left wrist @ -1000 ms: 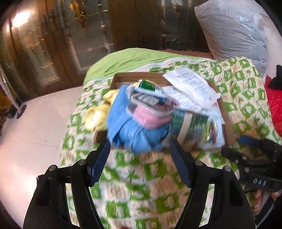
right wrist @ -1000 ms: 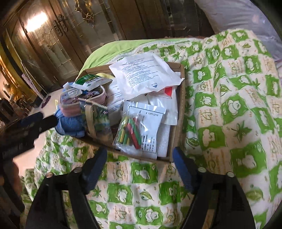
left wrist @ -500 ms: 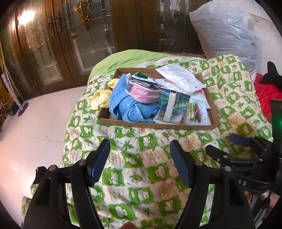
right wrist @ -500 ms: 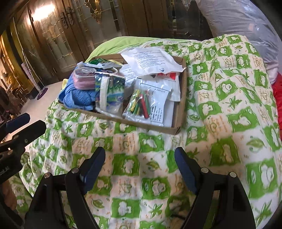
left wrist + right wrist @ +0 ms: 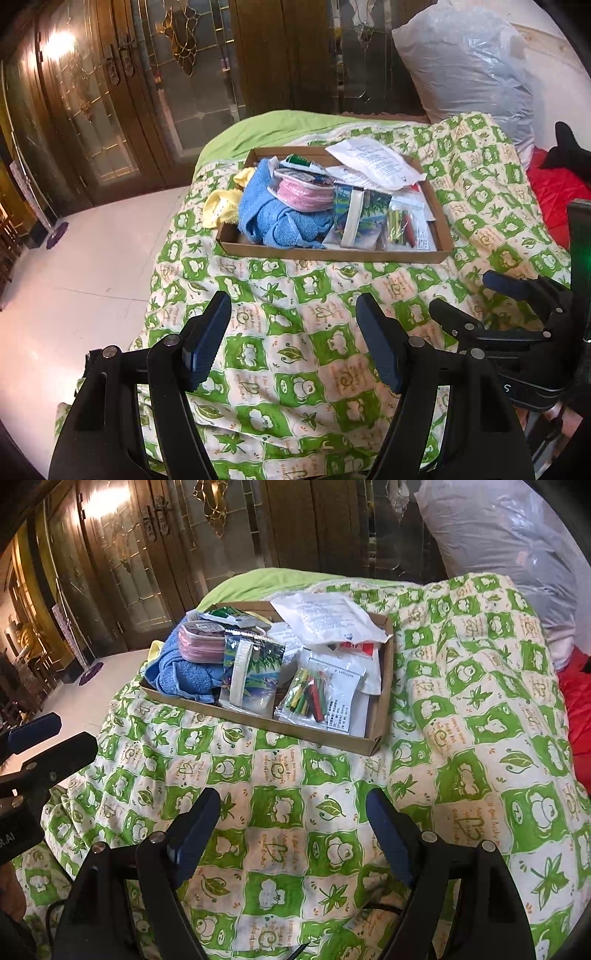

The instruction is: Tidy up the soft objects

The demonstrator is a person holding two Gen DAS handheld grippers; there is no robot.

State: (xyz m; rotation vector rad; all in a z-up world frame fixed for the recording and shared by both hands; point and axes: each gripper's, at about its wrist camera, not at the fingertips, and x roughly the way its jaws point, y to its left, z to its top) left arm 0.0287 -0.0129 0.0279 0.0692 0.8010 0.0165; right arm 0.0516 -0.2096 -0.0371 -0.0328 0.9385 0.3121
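A shallow cardboard tray [image 5: 332, 254] [image 5: 258, 722] lies on a green-and-cream patterned quilt [image 5: 295, 332] [image 5: 295, 775]. In it are a blue towel [image 5: 273, 218] [image 5: 181, 674], a pink zip pouch [image 5: 303, 188] [image 5: 201, 642], a printed pouch [image 5: 360, 214] [image 5: 251, 672], a bag of coloured sticks [image 5: 400, 221] [image 5: 308, 698] and white packets [image 5: 373, 162] [image 5: 325, 616]. A yellow cloth [image 5: 221, 206] hangs over the tray's left edge. My left gripper [image 5: 293, 332] and right gripper [image 5: 293, 819] are open and empty, above the quilt well short of the tray.
A large plastic-wrapped pillow [image 5: 469, 70] [image 5: 517, 546] stands at the back right. A red cover [image 5: 554, 192] [image 5: 580, 701] lies at the right. White floor [image 5: 74, 266] and wooden glazed doors [image 5: 129, 92] are to the left.
Both grippers have pulled back from the tray, which now looks smaller and farther off. The tray's contents have not moved. Both stay open.
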